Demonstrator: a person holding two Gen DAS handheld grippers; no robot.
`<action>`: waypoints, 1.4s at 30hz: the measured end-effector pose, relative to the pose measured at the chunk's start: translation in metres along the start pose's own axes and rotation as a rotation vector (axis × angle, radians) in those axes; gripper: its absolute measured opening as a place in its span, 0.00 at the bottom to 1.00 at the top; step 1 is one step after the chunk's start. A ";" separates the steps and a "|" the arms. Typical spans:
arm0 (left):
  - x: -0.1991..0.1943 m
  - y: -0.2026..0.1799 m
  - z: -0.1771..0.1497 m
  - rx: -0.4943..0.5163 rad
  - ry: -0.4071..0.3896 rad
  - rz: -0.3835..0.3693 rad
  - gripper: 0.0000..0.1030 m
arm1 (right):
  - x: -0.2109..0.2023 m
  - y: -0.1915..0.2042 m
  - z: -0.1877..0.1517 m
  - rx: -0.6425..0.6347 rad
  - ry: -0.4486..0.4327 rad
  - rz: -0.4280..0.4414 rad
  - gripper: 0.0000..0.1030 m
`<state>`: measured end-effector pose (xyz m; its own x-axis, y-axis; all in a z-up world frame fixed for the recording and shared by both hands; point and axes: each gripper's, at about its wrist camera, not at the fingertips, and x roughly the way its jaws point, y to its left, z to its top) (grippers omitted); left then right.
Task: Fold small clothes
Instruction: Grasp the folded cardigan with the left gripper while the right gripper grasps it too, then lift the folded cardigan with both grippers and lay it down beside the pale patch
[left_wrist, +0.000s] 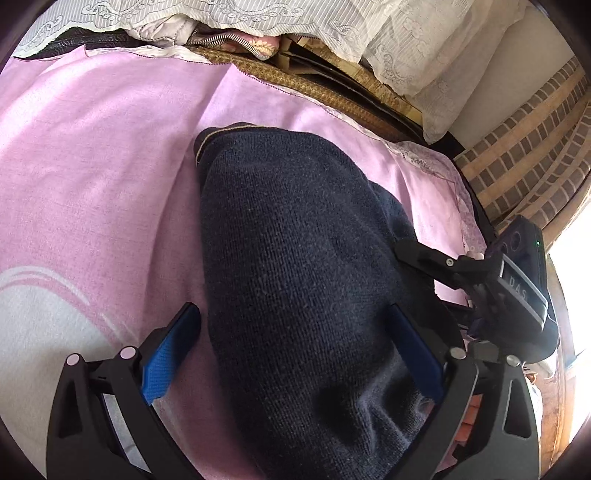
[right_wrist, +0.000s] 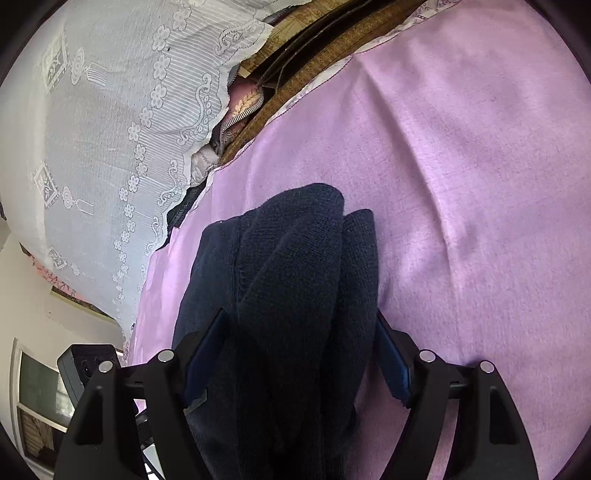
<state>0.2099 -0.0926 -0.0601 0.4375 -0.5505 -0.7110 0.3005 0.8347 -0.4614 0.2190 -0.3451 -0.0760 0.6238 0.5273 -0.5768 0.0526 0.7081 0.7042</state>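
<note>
Navy knit garment (left_wrist: 295, 266) bunches between both spread grippers, left gripper (left_wrist: 295, 347) and right gripper (right_wrist: 299, 354); neither visibly pinches, so fabric may slip onto pink sheet (left_wrist: 92, 166).

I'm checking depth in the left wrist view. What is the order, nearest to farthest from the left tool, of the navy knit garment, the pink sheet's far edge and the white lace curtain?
1. Navy knit garment, between the left tool fingers.
2. Pink sheet far edge, beyond the garment.
3. White lace curtain, top, behind the bed.
</note>
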 end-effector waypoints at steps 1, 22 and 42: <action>0.000 0.000 0.000 0.007 0.002 0.004 0.94 | 0.001 0.000 0.000 -0.008 -0.001 -0.005 0.65; -0.123 0.000 0.000 0.190 -0.221 0.110 0.63 | -0.032 0.135 -0.034 -0.289 -0.154 0.072 0.29; -0.318 0.323 0.020 -0.089 -0.355 0.407 0.63 | 0.241 0.421 -0.144 -0.481 0.215 0.273 0.29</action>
<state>0.1850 0.3522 0.0281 0.7675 -0.1399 -0.6256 -0.0189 0.9705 -0.2403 0.2798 0.1479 0.0221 0.3905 0.7678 -0.5078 -0.4784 0.6406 0.6006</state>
